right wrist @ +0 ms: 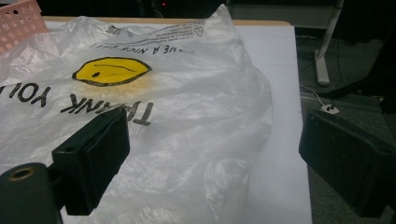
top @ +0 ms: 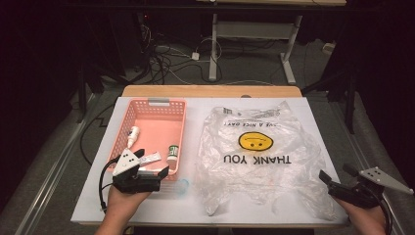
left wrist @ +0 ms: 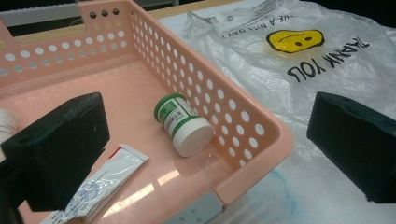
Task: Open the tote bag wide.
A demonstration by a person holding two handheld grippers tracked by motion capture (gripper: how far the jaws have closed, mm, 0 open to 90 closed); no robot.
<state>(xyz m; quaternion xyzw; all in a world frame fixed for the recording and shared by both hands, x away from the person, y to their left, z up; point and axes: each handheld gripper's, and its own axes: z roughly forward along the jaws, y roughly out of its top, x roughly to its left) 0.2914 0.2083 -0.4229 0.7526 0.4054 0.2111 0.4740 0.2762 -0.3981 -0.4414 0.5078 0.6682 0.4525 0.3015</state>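
Observation:
A pink perforated basket [top: 147, 105] stands at the table's left and holds a white bottle [top: 133, 135], a flat tube [top: 149, 158] and a small green-labelled jar [top: 172, 152] lying on its side. Beside it on the right, a crumpled clear plastic bag [top: 259, 156] with a yellow smiley and "THANK YOU" lies flat. My left gripper [top: 152, 162] is open over the basket's near right corner [left wrist: 261, 158]: one jaw hangs above the tube [left wrist: 100, 184], the other outside over the bag [left wrist: 299, 51], with the jar [left wrist: 184, 123] between them untouched. My right gripper [top: 337, 172] is open at the bag's near right edge [right wrist: 187, 140], holding nothing.
A white mat [top: 303, 105] covers the wooden table [top: 210, 90]. A faint bluish mark [top: 182, 186] sits on the mat just in front of the basket. Beyond the far edge are a dark floor with cables [top: 166, 58] and white desk legs [top: 213, 49].

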